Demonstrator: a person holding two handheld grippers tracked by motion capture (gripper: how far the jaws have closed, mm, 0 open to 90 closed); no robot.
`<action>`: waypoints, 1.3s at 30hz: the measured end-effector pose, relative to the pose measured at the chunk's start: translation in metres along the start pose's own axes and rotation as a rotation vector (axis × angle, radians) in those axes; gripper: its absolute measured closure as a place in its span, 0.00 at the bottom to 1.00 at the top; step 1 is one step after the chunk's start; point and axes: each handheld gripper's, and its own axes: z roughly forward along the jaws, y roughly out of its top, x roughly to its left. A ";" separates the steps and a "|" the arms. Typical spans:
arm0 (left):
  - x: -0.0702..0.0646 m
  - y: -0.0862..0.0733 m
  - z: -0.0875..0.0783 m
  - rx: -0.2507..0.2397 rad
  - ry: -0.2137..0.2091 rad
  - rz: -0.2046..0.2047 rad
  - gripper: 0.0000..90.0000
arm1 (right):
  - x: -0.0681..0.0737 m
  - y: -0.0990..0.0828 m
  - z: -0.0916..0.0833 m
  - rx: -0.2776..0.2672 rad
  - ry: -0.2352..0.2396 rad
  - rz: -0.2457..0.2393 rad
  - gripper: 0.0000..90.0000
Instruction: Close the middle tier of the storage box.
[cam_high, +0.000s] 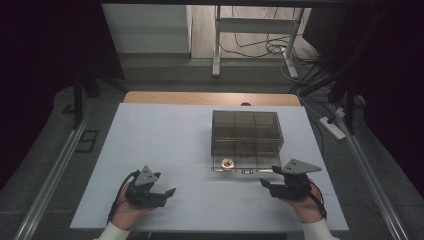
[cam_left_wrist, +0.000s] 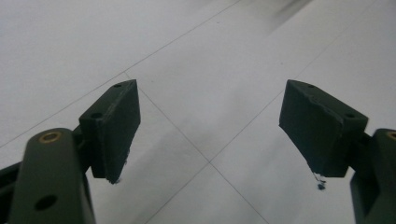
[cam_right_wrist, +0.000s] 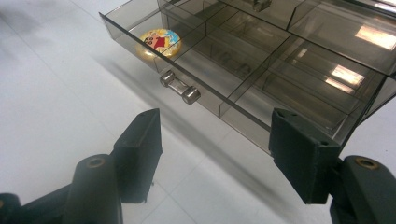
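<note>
Drawer (cam_right_wrist: 187, 56) of smoked-plastic organizer box (cam_high: 246, 131), pulled out with a cartoon badge (cam_right_wrist: 160, 41) inside, handle (cam_right_wrist: 180, 87) just ahead-left of my right gripper (cam_right_wrist: 215, 154) (nearer one, released, empty); left gripper (cam_left_wrist: 210, 126) likewise released over bare table (cam_high: 165, 140).

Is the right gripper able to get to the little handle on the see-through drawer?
Probably yes: the right gripper stands open, facing the handle of the drawer, with nothing between them.
</note>
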 end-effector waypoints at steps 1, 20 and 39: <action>0.000 0.000 0.000 -0.001 0.000 0.001 0.24 | 0.000 0.000 0.000 0.003 0.000 0.000 0.39; -0.001 0.000 0.001 0.001 -0.001 0.006 0.23 | 0.002 -0.006 0.010 0.069 -0.004 -0.057 1.00; -0.002 0.000 0.003 0.006 0.000 0.009 0.23 | 0.010 -0.001 0.038 0.056 -0.038 -0.091 1.00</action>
